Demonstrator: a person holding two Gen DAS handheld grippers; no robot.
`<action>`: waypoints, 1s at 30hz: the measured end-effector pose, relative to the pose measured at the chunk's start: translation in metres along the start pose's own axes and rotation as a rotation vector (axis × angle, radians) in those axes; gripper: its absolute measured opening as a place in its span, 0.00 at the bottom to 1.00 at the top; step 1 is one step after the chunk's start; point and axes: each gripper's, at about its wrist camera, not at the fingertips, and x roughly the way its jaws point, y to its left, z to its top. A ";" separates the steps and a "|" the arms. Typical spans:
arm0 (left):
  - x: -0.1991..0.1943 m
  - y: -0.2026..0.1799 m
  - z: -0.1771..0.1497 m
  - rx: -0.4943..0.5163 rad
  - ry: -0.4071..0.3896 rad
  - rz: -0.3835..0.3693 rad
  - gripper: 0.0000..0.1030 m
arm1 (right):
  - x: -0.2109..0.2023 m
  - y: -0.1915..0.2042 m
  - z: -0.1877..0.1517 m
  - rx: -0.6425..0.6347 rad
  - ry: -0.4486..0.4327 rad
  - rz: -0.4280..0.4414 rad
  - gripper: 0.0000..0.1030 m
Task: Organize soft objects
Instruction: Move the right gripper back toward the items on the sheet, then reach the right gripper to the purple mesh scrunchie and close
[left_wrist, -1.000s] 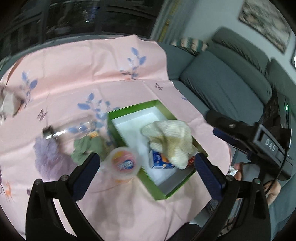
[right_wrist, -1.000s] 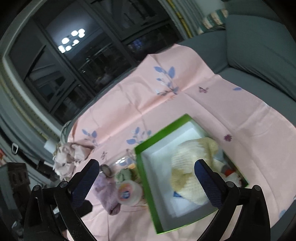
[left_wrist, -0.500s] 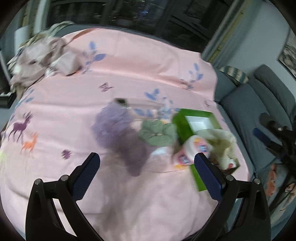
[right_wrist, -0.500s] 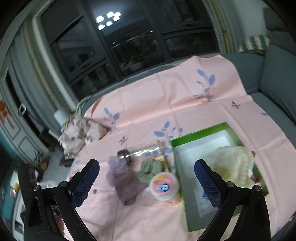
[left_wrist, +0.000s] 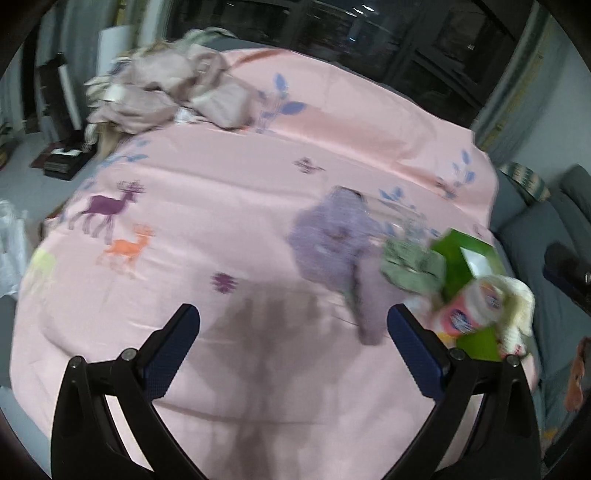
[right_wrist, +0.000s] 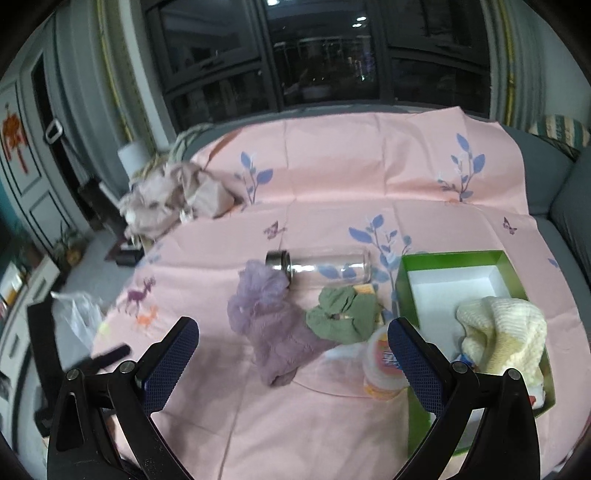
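Left claw (left_wrist: 293, 325): spread wide, nothing between the blue-padded fingers (left_wrist: 171, 349), hanging over a bare stretch of the pink printed cloth (left_wrist: 229, 206) covering the surface. Right claw (right_wrist: 293, 347): likewise wide apart and empty, above the near edge of the same cloth.

Fluffy lilac plush piece (right_wrist: 273, 325): lying on the cloth near the middle, its upper frilly end touching the metal cap of a clear glass bottle (right_wrist: 325, 266) lying on its side. Same lilac piece (left_wrist: 332, 243) blurred in the left view, ahead of the right finger.

Crumpled sage-green fabric scrunchie (right_wrist: 343, 314): just right of the lilac piece, touching it, in front of the bottle. A yellow sponge-like edge (right_wrist: 365, 290) peeking out behind it.

Round white tub with an orange-and-blue label (right_wrist: 384, 363): on the cloth beside the outer wall of the shallow green box with white lining (right_wrist: 454, 256), partly hidden by the right claw's finger.

Cream knitted item (right_wrist: 506, 332): inside the green box, at its near right end, heaped over small packets too hidden to identify.

Pile of beige-pink crumpled cloth (right_wrist: 170, 199): at the far left edge of the surface, well apart from the rest.

Grey sofa (right_wrist: 576, 199): along the right side.
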 end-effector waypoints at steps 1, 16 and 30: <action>0.002 0.006 0.001 -0.015 0.004 0.013 0.97 | 0.005 0.003 0.000 -0.005 0.014 -0.004 1.00; 0.013 0.040 0.003 -0.109 0.071 0.049 0.87 | 0.069 0.044 -0.006 -0.023 0.154 0.045 1.00; 0.016 0.057 0.005 -0.172 0.123 0.037 0.64 | 0.176 0.064 0.025 -0.012 0.271 -0.084 0.88</action>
